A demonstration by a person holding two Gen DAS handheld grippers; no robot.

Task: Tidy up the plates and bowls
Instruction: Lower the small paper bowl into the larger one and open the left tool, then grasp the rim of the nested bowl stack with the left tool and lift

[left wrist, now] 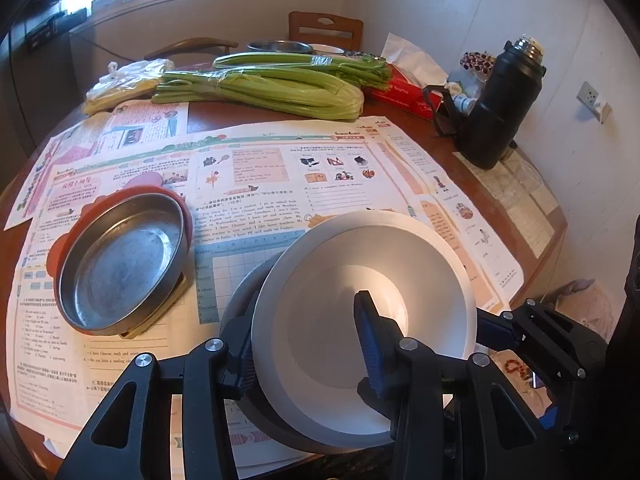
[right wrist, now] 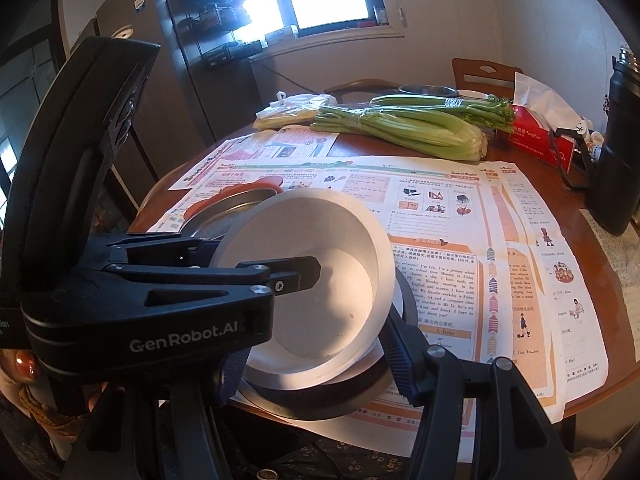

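The left gripper (left wrist: pixel 308 356) clamps the white bowl's (left wrist: pixel 332 320) rim, one finger inside, tilting the empty bowl over the dark metal bowl (right wrist: pixel 320 400) beneath, which the right gripper (right wrist: pixel 316 372) straddles and pinches, while left of them sits an empty steel dish (left wrist: pixel 120 268) in its red holder (left wrist: pixel 64 240).

Both handheld grippers are matte black, built from angular linkage arms with triangular cut-outs, pinned at the joints by round silver screws. The left gripper (left wrist: pixel 312 344) carries ribbed blue pads on its fingers (left wrist: pixel 370 344). The right gripper (right wrist: pixel 316 364) has similar ribbed pads. White "GenRobot.AI" lettering marks a black housing in the right wrist view.
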